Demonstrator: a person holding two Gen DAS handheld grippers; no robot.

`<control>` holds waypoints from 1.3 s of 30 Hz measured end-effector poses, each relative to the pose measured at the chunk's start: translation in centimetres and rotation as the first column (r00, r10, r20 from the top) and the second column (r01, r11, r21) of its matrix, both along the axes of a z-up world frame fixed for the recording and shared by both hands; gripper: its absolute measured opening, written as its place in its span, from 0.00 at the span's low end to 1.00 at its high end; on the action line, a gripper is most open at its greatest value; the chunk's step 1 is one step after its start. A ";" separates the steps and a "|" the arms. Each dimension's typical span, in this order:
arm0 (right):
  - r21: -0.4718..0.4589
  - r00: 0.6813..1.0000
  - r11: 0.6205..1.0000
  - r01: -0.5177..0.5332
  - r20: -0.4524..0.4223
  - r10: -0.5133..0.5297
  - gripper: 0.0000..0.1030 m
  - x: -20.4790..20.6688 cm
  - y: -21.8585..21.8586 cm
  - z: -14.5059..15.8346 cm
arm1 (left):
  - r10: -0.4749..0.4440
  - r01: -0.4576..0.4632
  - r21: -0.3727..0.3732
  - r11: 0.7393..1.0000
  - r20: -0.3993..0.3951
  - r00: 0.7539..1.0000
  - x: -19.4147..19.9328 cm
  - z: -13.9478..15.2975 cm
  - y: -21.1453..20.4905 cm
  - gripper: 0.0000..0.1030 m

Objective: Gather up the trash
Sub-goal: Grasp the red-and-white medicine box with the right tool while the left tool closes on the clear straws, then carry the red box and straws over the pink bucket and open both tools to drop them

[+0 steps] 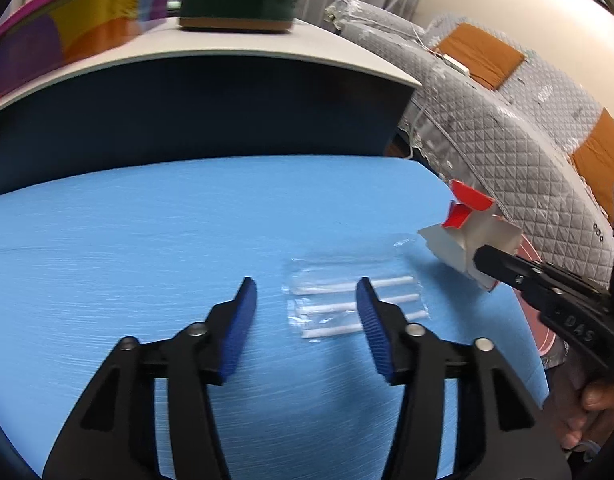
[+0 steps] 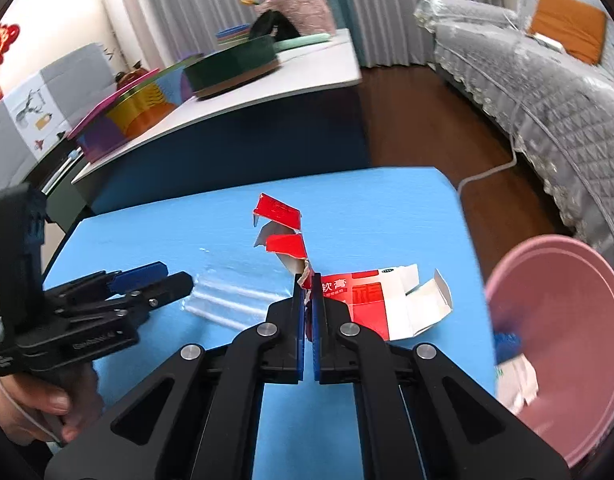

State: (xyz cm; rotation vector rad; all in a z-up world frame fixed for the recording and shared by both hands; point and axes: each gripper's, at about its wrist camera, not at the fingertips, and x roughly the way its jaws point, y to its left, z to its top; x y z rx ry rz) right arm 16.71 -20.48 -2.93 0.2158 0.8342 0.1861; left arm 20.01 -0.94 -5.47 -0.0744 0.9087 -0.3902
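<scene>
Now the torn red box (image 2: 363, 304) is pinched at its edge by the right gripper (image 2: 306, 280), just beside the pink bin (image 2: 555, 320). It looks light and floppy. Left gripper (image 1: 307, 300) fingers are held apart over the clear wrapper (image 1: 347, 292).

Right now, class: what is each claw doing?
Left claw: open, above the clear plastic packet, holding nothing.
Right claw: shut on the torn red and white carton.

The left gripper (image 1: 305, 300) points downward from the bottom of its frame, jaws parted, empty. The right gripper (image 2: 306, 286), bottom centre of its view, is clamped tight. A hand (image 2: 47, 404) grips the left handle, lower left.
</scene>
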 end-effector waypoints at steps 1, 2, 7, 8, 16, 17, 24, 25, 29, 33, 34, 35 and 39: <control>-0.002 1.000 1.000 0.007 -0.010 -0.007 0.03 -0.3 -0.4 0.0 | -0.005 0.005 0.008 1.000 -0.008 1.000 0.0 -0.2 -0.4 0.54; 0.000 1.000 1.000 0.010 -0.017 -0.010 0.03 -0.6 -0.6 -0.1 | -0.007 0.008 0.016 1.000 -0.014 1.000 0.2 -0.4 -0.8 0.54; -0.012 0.999 1.000 0.002 -0.037 -0.002 0.03 -2.2 -1.2 0.2 | -0.021 0.023 0.125 0.992 -0.021 1.000 0.1 -1.4 -2.7 0.54; -0.015 0.999 1.000 -0.002 -0.037 0.002 0.03 -2.5 -1.2 0.3 | -0.027 0.029 0.145 0.989 -0.015 1.000 -0.1 -1.4 -3.0 0.52; -0.027 1.000 1.000 -0.006 -0.011 0.006 0.03 -4.9 -1.3 1.6 | -0.012 0.016 0.145 0.989 -0.024 1.000 -0.7 -1.2 -2.2 0.09; -0.026 1.000 1.000 -0.002 -0.009 0.002 0.03 -5.1 -1.3 1.6 | -0.007 0.011 0.145 0.989 -0.024 1.000 -1.0 -1.1 -1.8 0.04; -0.011 0.999 1.000 0.030 0.013 -0.029 0.03 -6.9 -1.6 1.9 | 0.013 -0.016 0.131 0.991 0.020 1.000 -3.2 0.5 -0.6 0.01; -0.014 0.999 0.999 0.030 0.021 -0.030 0.03 -7.2 -1.5 2.1 | 0.013 -0.016 0.128 0.992 0.026 1.000 -3.4 0.7 -0.5 0.01; -0.019 0.999 0.999 0.027 0.046 -0.026 0.03 -8.3 -1.2 2.9 | 0.016 -0.024 0.121 0.992 0.069 0.997 -5.3 2.5 0.1 0.01; -0.028 0.997 0.999 0.022 0.075 -0.019 0.03 -9.6 -1.0 3.6 | 0.029 -0.040 0.103 0.994 0.107 0.994 -6.9 4.0 0.7 0.01; -0.031 0.997 0.999 0.020 0.080 -0.018 0.03 -9.7 -0.9 3.7 | 0.039 -0.049 0.094 0.994 0.112 0.993 -7.4 4.3 0.8 0.01; -0.034 0.996 0.999 0.018 0.088 -0.015 0.03 -10.1 -0.9 3.9 | 0.047 -0.058 0.087 0.995 0.117 0.992 -7.8 4.5 0.8 0.01; -0.036 0.994 0.999 0.022 0.106 -0.018 0.03 -10.9 -1.2 4.4 | 0.069 -0.080 0.077 0.994 0.137 0.988 -9.1 5.2 0.6 0.01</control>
